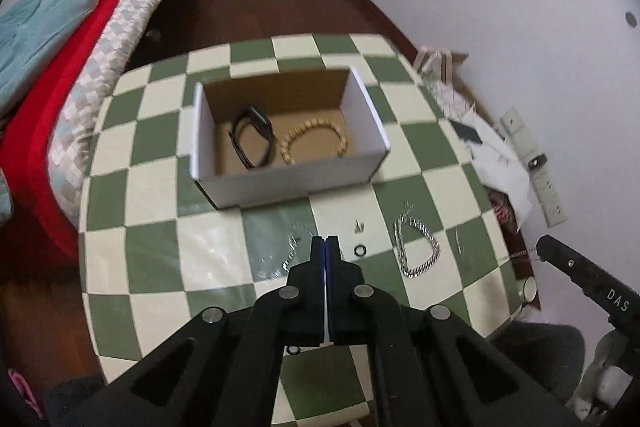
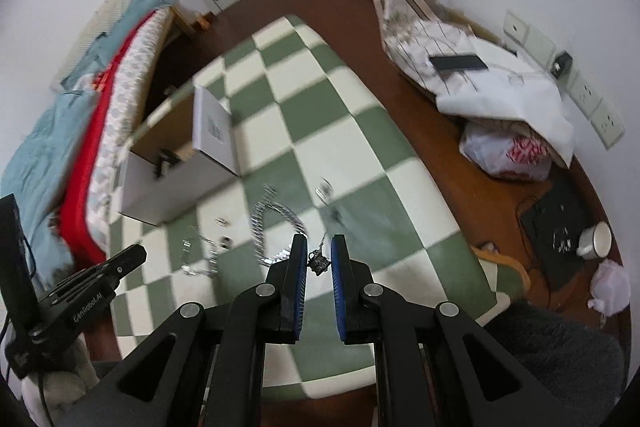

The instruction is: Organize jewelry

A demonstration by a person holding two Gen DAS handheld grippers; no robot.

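A white cardboard box [image 1: 280,179] stands open on the checkered table [image 1: 160,259] and holds a black watch [image 1: 254,135] and a gold bead bracelet [image 1: 314,143]. A heavy silver chain [image 1: 416,247], a thin silver chain [image 1: 298,247], a dark ring [image 1: 360,250] and a small stud [image 1: 359,226] lie in front of it. My left gripper [image 1: 325,239] is shut and empty above the thin chain. My right gripper [image 2: 319,247] is open, with a small dark pendant [image 2: 318,263] on a fine chain hanging between its fingers. The box also shows in the right wrist view [image 2: 172,187].
A bed with red and teal bedding [image 1: 60,67] runs along the table's left side. Bags, a white cloth and a phone [image 2: 460,62] lie on the floor at the right by the wall. A white mug [image 2: 596,239] sits on a dark pad on the floor.
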